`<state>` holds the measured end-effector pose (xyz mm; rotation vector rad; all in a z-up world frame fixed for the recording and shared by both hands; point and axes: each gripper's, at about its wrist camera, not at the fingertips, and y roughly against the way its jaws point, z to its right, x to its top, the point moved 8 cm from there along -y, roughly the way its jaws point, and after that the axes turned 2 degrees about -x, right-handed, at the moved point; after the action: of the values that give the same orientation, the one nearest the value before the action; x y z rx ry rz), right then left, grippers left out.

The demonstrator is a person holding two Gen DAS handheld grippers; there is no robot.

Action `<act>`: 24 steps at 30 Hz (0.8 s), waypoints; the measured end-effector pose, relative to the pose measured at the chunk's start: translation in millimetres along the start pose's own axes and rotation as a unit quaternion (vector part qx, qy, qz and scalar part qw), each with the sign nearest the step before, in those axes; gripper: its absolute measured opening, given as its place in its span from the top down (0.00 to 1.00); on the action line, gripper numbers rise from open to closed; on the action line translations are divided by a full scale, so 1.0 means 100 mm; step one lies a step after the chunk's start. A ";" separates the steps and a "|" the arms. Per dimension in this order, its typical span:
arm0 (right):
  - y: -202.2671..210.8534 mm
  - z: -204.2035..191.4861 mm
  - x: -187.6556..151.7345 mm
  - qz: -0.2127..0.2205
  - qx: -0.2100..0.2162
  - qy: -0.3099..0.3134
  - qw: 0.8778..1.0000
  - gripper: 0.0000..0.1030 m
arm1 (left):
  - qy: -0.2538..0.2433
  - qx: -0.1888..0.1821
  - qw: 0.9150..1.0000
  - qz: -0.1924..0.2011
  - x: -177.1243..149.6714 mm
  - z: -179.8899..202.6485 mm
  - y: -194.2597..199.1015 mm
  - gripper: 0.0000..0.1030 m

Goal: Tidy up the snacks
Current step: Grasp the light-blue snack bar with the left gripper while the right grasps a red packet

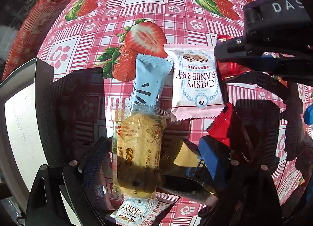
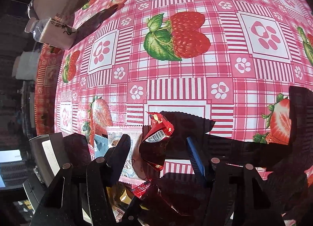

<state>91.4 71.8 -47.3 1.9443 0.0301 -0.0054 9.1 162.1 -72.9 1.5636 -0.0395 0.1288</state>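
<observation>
both jaws wide open, empty: left around the clear biscuit packet (image 1: pixel 138 153), right around the red wrapper (image 2: pixel 156 140).

The left black plastic two-finger gripper (image 1: pixel 154 155) had blue ribbed pads (image 1: pixel 210 159) and round silver pivot screws (image 1: pixel 73 163). The right black plastic gripper (image 2: pixel 160 147) looked alike; seen from the left wrist, its body bore white letters "DAS" (image 1: pixel 287 6)

place: home dining table | evidence: strawberry-print tablecloth (image 2: pixel 176 81), wrapped snacks (image 1: pixel 195 77)
</observation>
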 end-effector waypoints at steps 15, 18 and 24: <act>0.57 0.68 -0.81 -0.013 0.013 0.010 1.000 0.77 | 0.016 -0.080 0.996 0.029 -0.43 0.10 0.77 0.63; 0.67 0.78 -1.02 -0.017 0.017 0.013 1.000 0.77 | 0.018 -0.078 0.996 0.032 -0.59 0.10 0.92 0.63; 0.70 0.89 -1.45 -0.039 0.020 0.019 0.999 0.77 | 0.019 -0.073 0.997 0.024 -0.83 0.13 1.04 0.63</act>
<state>-50.6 -39.1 -11.6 1.9826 0.1311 -0.0203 -83.4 144.8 22.1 1.4134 -0.0558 0.1888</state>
